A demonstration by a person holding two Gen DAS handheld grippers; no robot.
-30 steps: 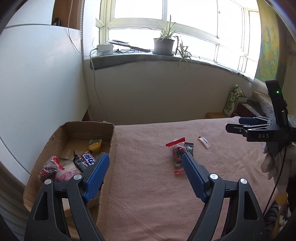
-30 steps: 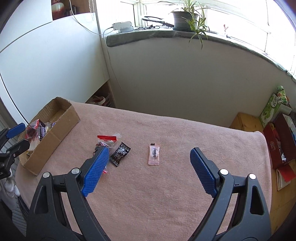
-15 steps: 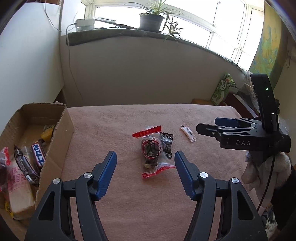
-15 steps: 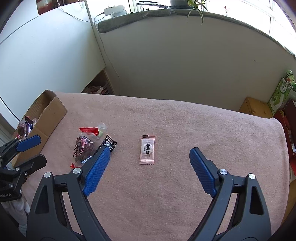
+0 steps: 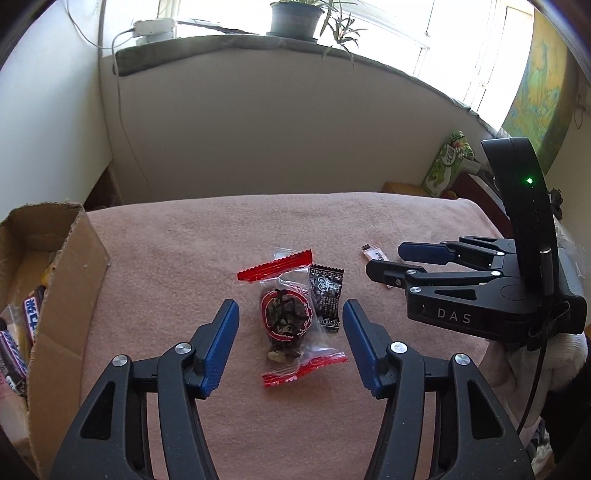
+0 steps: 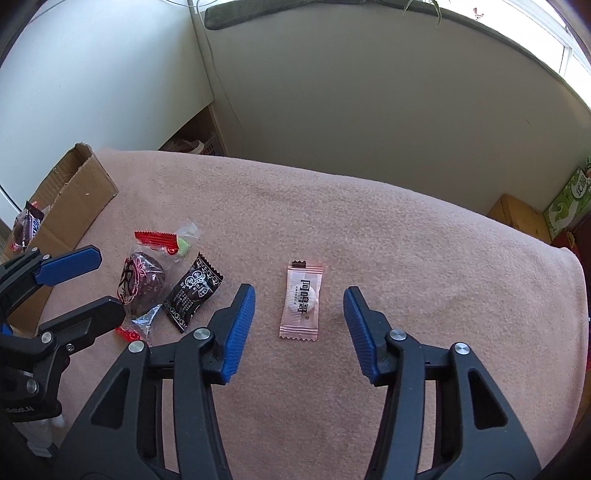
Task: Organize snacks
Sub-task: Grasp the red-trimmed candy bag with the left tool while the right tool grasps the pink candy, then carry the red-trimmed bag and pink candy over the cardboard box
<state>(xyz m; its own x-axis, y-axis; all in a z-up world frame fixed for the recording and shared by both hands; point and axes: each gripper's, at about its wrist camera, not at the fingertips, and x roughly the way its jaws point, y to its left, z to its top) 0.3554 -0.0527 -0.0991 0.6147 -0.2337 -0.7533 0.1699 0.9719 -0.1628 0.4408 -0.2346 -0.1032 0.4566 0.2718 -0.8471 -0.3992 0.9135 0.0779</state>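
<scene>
The left gripper (image 5: pixel 290 328) is held with its blue pads spread wide, nothing between them being touched. Framed in the gap is a clear packet with red crimped ends (image 5: pixel 286 319), in which a dark snack is sealed; it is laid flat on the pink blanket (image 5: pixel 184 251). A black sachet (image 5: pixel 327 295) is seen just beside that packet on its right, the edges of the two touching or overlapping. From the right wrist view a green piece is made out inside the far end of the clear packet.

The right gripper (image 6: pixel 299 319) is likewise held with its fingers apart. A pale pink sachet (image 6: pixel 302 300) with dark printing is seen between them, lying flat on the blanket, clear of both pads. In the left wrist view only the far end of this sachet is shown, the rest being hidden behind the fingers of the right gripper.

A cardboard box (image 5: pixel 70 288) is placed at the left edge of the blanket, well apart from the loose snacks. Several wrapped bars (image 5: pixel 22 332) are held inside it. Whether either gripper is resting on the blanket cannot be told.

Beyond the bed a potted plant (image 5: pixel 295 16) is set on the window sill, and a green carton (image 5: pixel 447 162) is stood at the far right.
</scene>
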